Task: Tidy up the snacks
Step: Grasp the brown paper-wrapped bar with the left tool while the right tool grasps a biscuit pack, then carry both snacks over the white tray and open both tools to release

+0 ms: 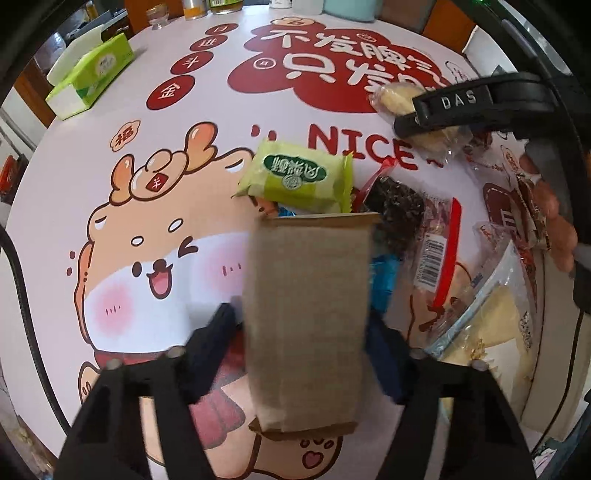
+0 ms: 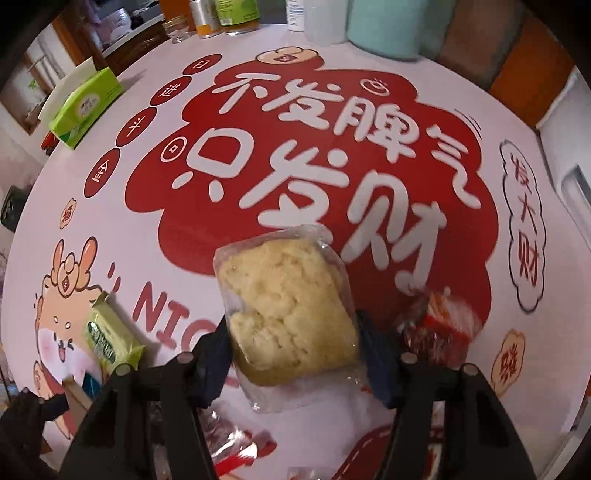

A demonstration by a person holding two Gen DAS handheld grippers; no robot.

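My left gripper [image 1: 306, 332] is shut on a brown kraft-paper snack packet [image 1: 308, 314] and holds it above the printed round table [image 1: 184, 184]. My right gripper [image 2: 295, 343] is shut on a pale yellow pastry in clear wrap [image 2: 288, 310], held above the table; it also shows in the left wrist view [image 1: 397, 98], clamped in black fingers [image 1: 454, 101]. A green snack packet [image 1: 299, 179] lies beyond the brown packet and shows at the left of the right wrist view [image 2: 110, 339].
A pile of mixed snacks lies at the right: a dark seed pack [image 1: 397, 210], a red-striped clear pack [image 1: 437, 258], a pale pack [image 1: 491, 325]. Red-wrapped snacks [image 2: 439, 328] sit by the right gripper. A green tissue box [image 1: 92, 75] and bottles [image 2: 221, 16] stand at the far edge.
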